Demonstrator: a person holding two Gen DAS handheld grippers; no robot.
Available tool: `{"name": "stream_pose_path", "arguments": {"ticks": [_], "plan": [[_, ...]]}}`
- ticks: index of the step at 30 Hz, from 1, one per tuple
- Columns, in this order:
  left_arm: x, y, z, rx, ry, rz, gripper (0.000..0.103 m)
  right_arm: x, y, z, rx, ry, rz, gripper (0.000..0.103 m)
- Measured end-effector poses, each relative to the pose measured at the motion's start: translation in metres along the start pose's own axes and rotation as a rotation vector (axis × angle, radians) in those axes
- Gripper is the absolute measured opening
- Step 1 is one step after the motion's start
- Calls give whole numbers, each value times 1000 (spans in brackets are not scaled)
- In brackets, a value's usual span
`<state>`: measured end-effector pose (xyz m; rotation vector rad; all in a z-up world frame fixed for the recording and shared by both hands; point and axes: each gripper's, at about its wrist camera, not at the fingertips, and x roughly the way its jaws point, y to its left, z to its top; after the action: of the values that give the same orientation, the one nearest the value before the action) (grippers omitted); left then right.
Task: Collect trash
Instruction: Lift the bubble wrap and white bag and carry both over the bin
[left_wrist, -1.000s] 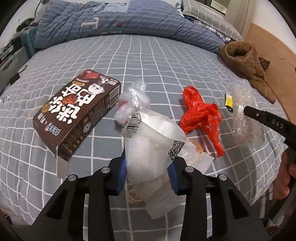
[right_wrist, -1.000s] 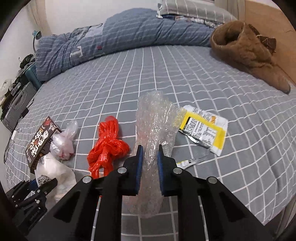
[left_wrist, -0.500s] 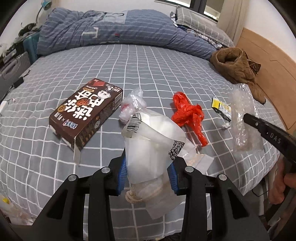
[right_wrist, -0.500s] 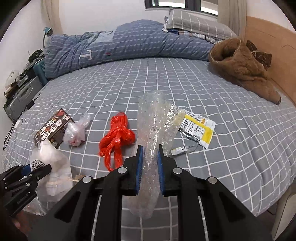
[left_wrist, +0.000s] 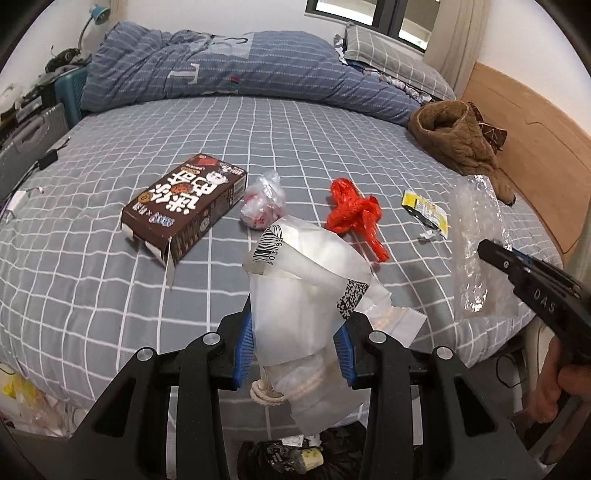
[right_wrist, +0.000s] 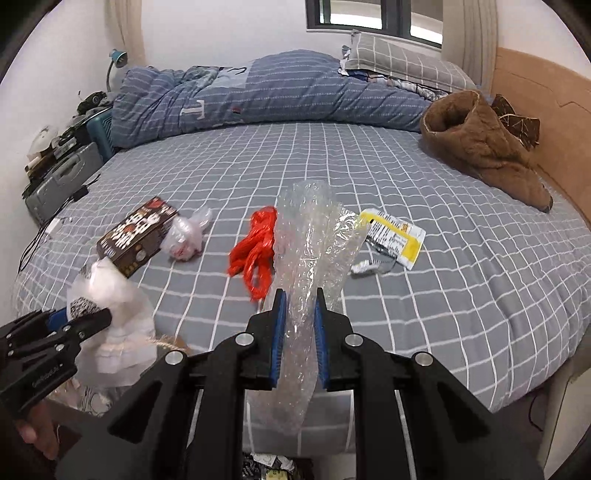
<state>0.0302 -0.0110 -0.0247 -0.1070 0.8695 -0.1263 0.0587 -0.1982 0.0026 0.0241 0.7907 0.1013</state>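
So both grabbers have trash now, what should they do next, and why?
Probably carry both pieces down to the black bag below the bed edge and let go. The left gripper is shut on the white bag, the right gripper on the bubble wrap.

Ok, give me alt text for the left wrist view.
The left claw grips a white plastic bag above a grey checked bed. On the bed lie a brown box, a small clear bag, a red bag and a yellow wrapper; the right claw holds bubble wrap.

2 wrist fisheyes, angled down from bed's (left_wrist: 332, 125) foot edge, sharing the bedtop
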Motion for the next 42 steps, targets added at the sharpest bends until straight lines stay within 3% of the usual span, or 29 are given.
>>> {"name": "stream_pose_path", "arguments": {"ticks": [29, 42], "plan": [[-41, -7, -111, -22, 92, 14, 36, -69, 33, -124, -53, 65, 68, 14], [-52, -4, -144, -41, 168, 41, 36, -85, 36, -159, -62, 129, 56, 14]]}}
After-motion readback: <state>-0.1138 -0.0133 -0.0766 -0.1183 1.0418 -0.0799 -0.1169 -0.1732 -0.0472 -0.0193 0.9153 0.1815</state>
